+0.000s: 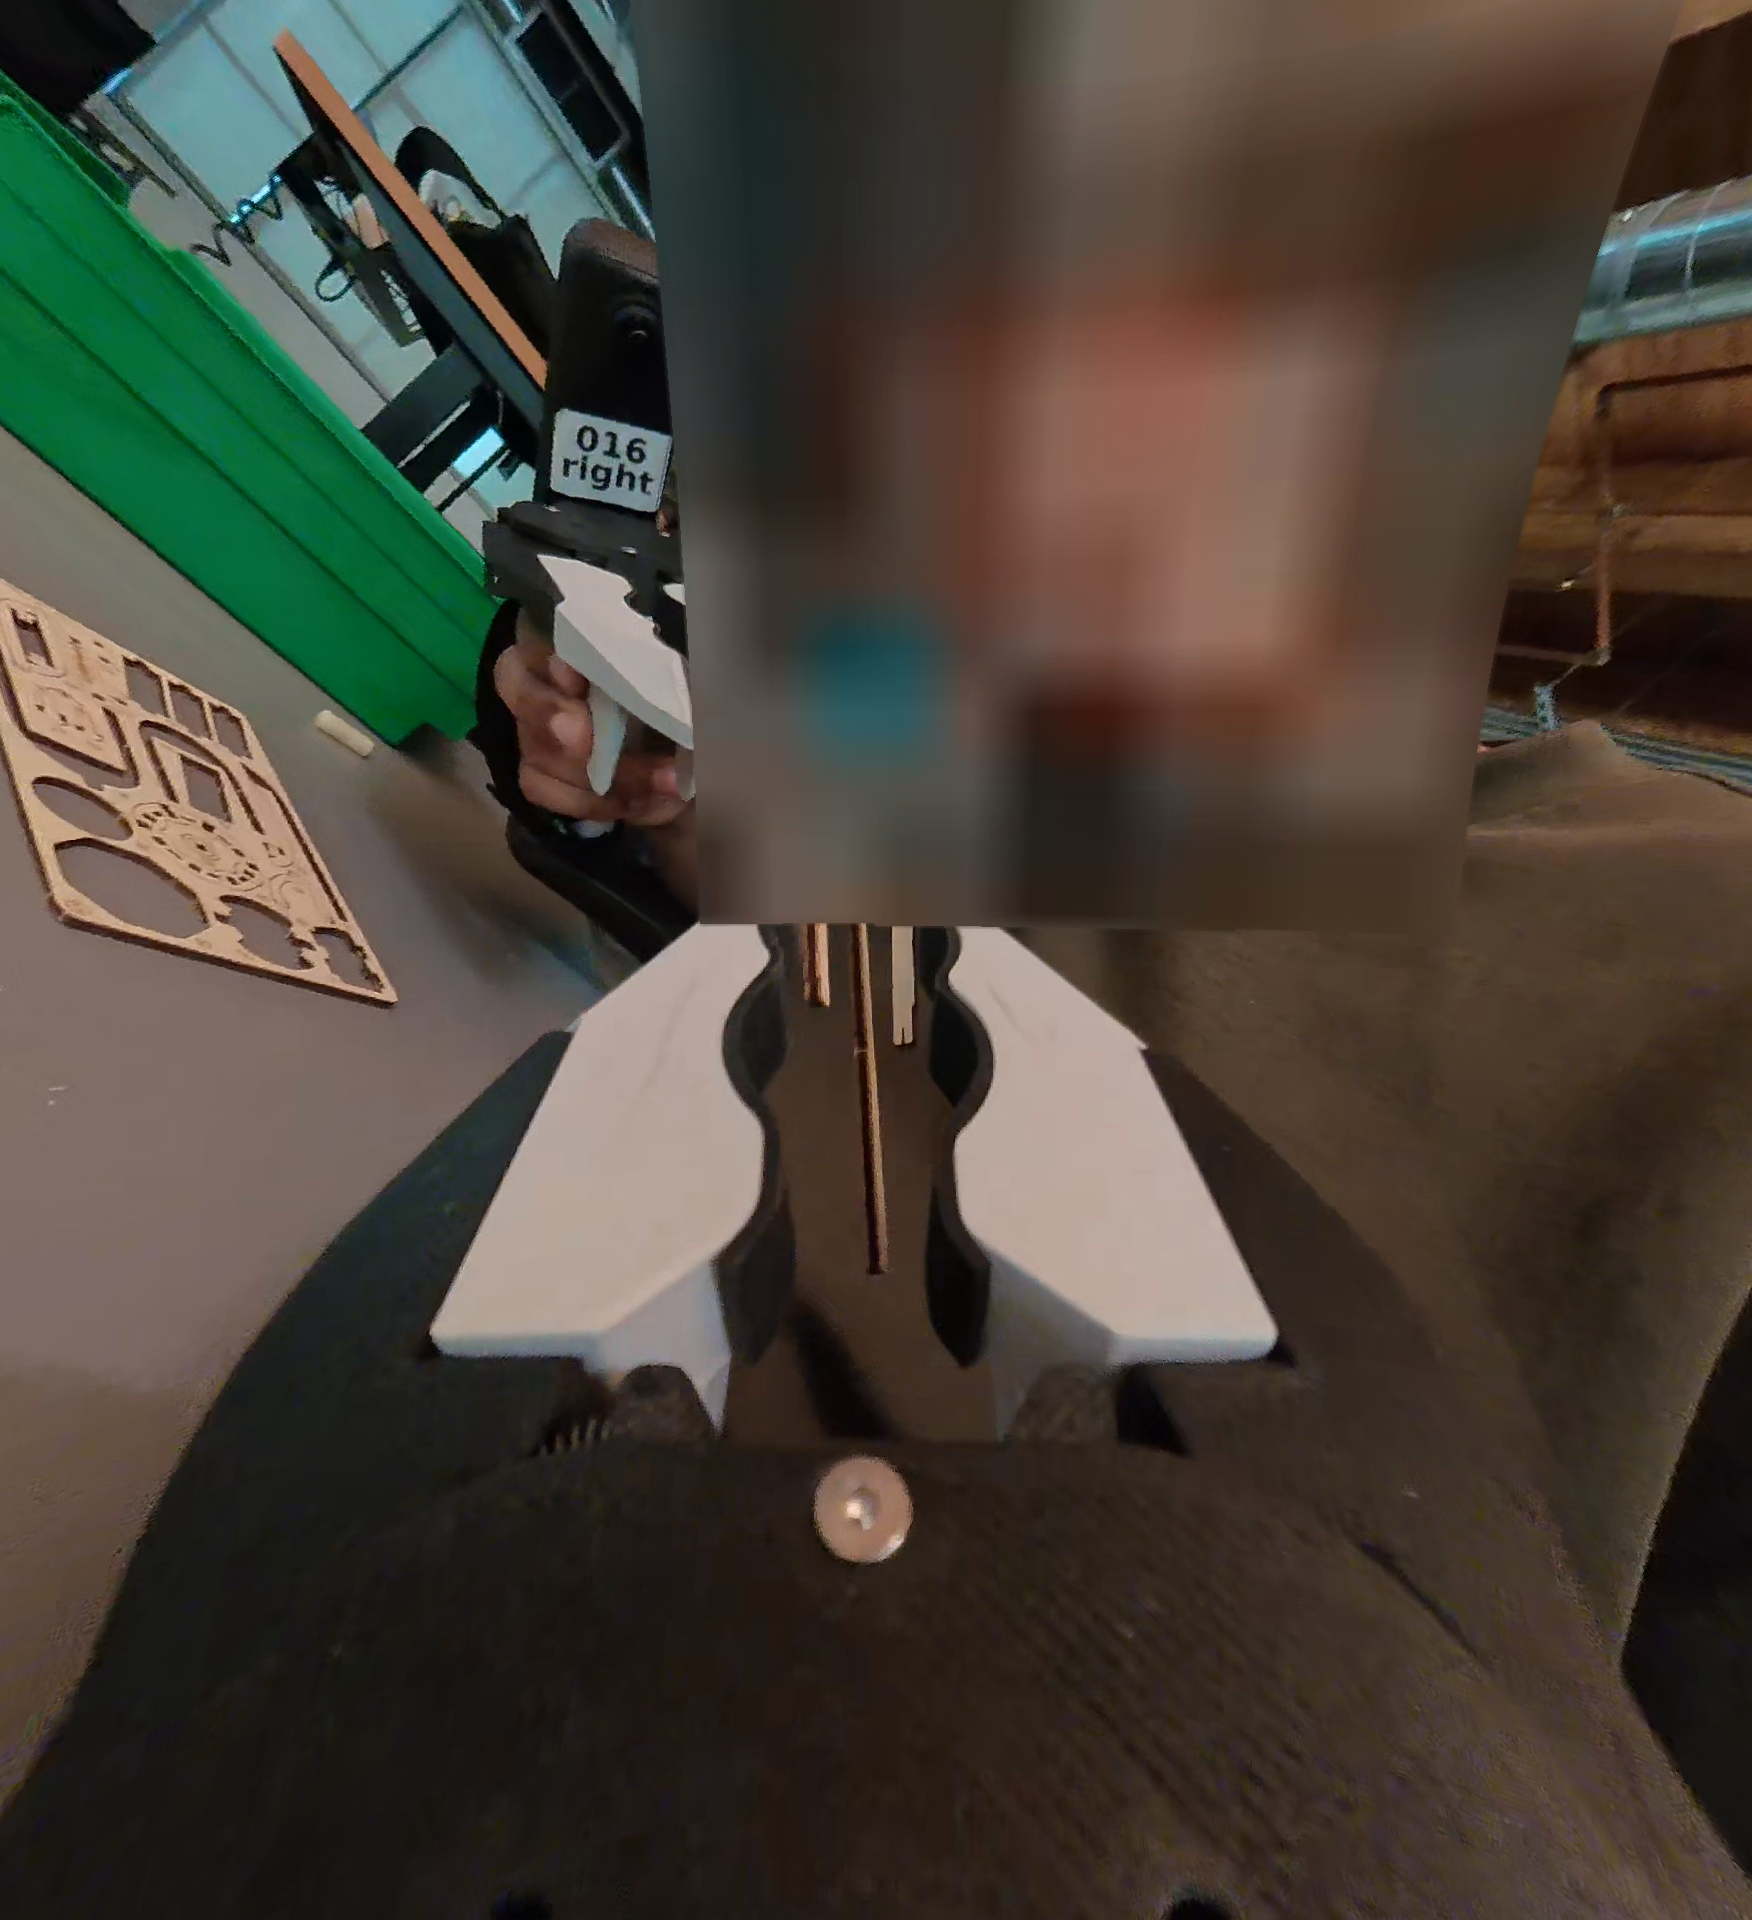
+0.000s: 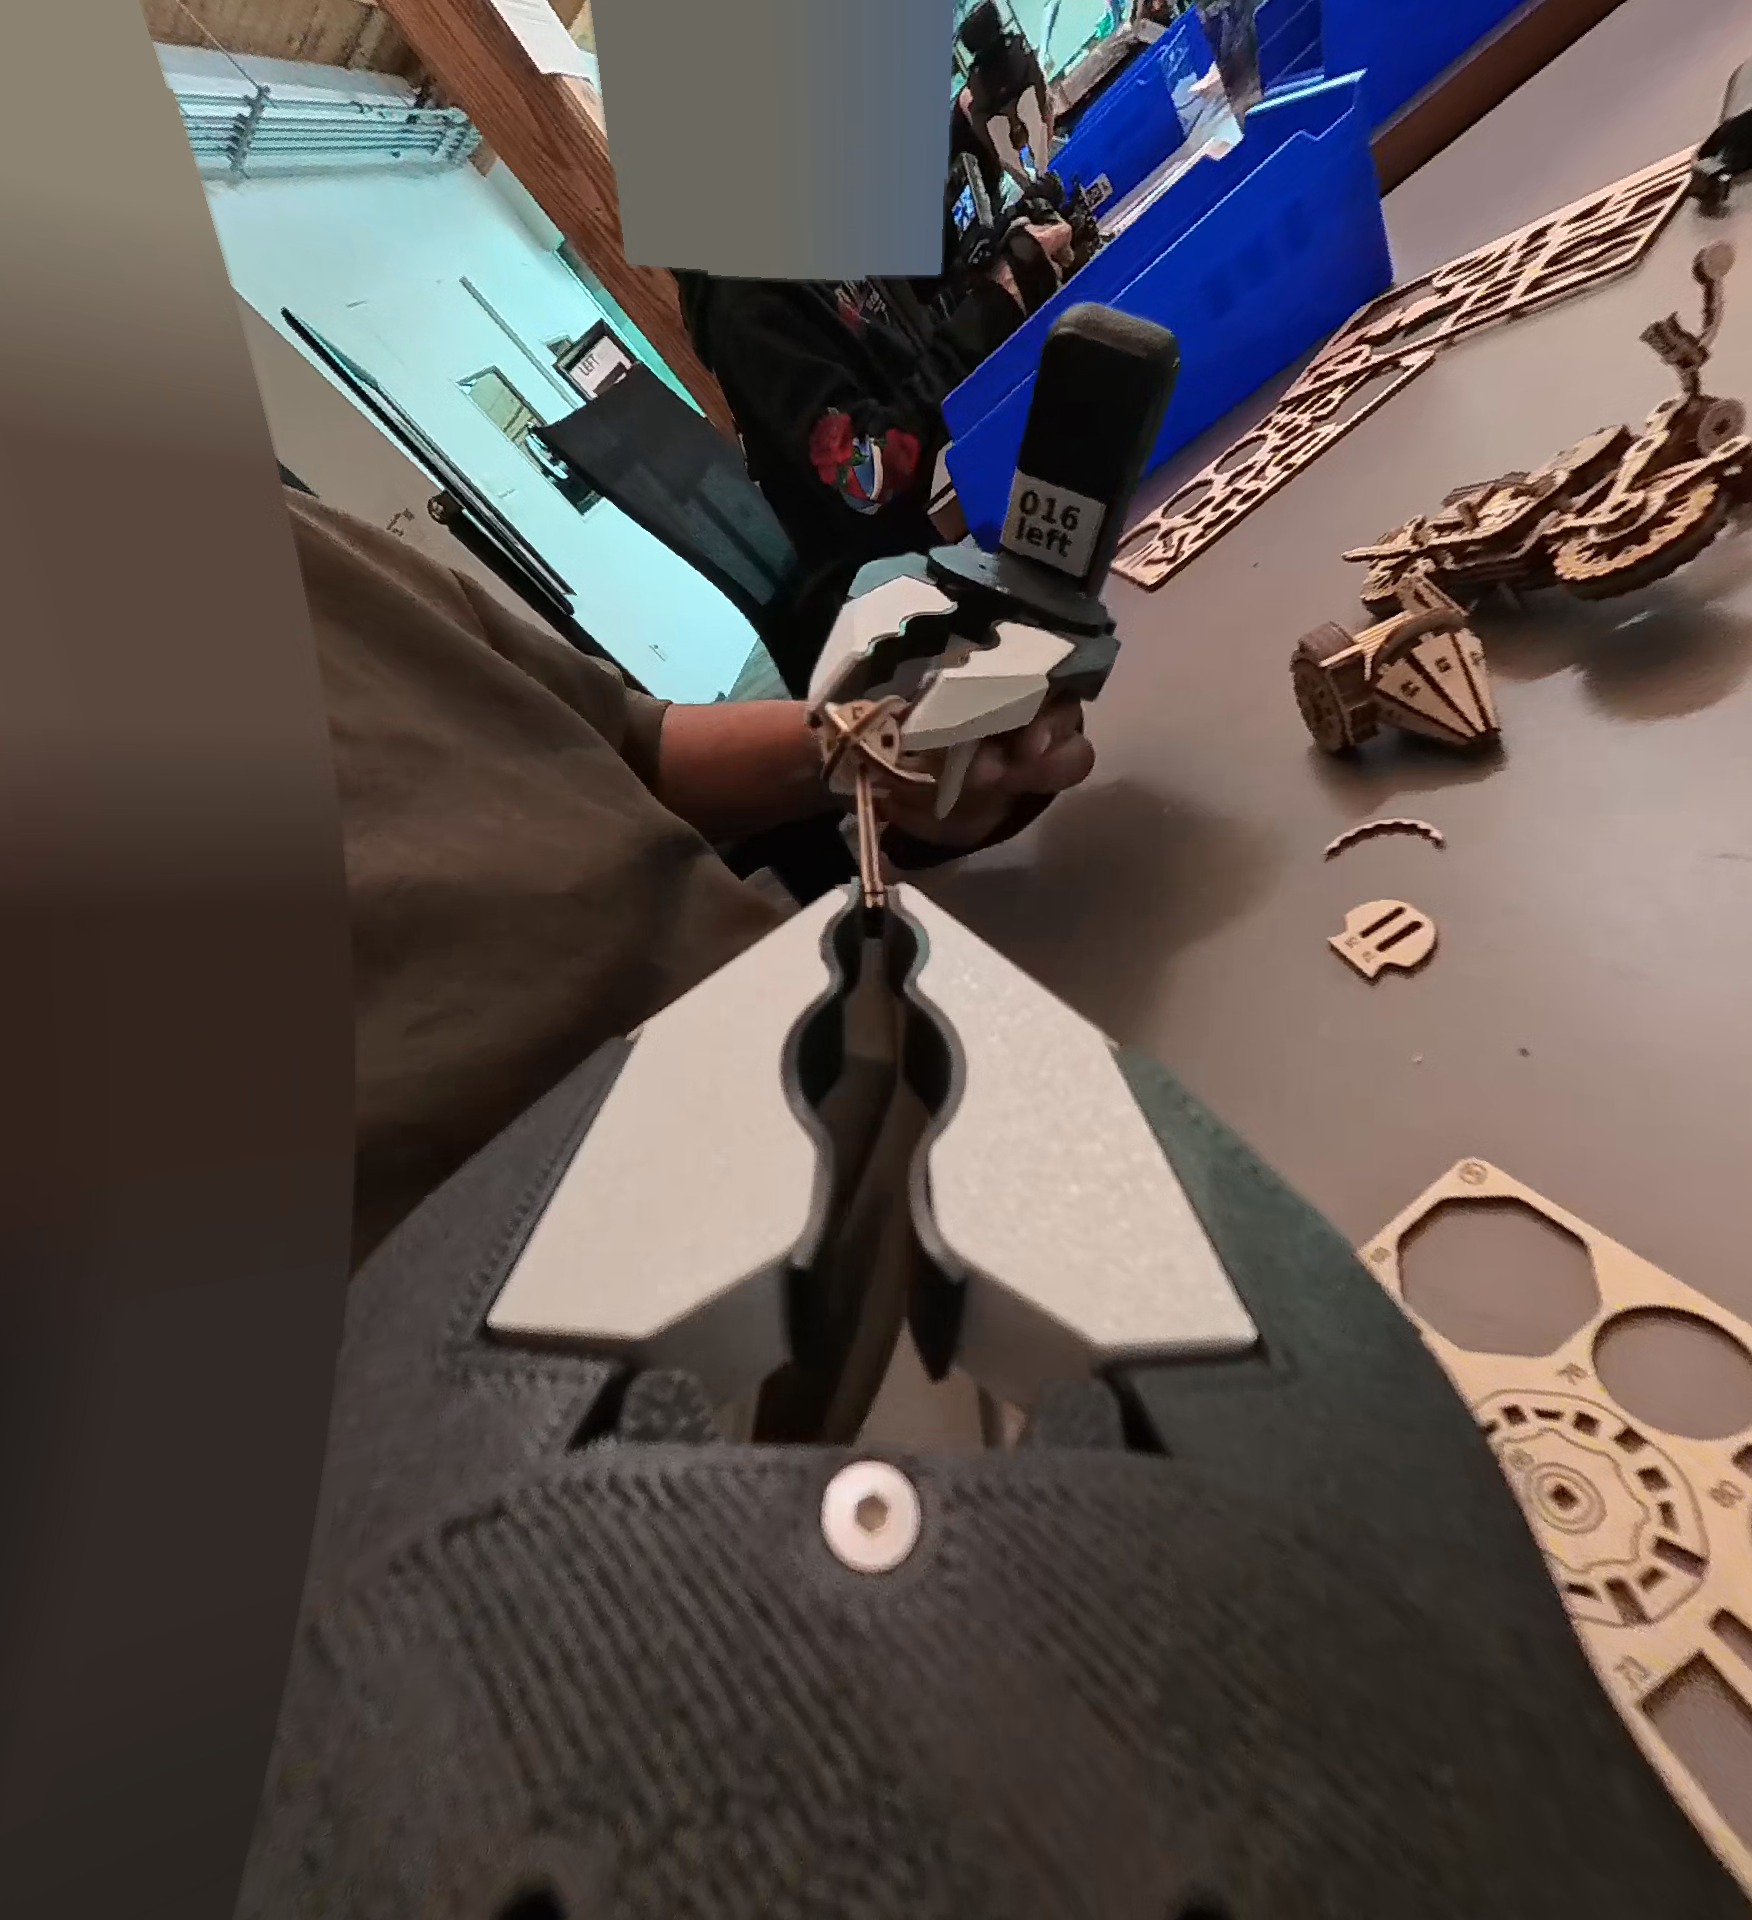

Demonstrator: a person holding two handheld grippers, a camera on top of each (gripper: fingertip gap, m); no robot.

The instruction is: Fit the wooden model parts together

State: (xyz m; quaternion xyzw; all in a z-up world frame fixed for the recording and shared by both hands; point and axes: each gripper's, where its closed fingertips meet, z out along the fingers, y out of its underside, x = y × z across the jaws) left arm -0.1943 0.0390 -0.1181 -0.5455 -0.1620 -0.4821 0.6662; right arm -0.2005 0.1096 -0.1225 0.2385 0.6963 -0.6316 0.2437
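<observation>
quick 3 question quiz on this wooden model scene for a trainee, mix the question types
1. True or false: the left gripper holds a small wooden assembly.
2. Multiple choice: the thin wooden stick hanging from that assembly reaches toward: A) the blue bin, B) the tips of the right gripper, C) the finished wooden model.
3. Fill in: the loose round slotted wooden piece lies flat on the ____.

Key: 1 true; 2 B; 3 table.
</observation>
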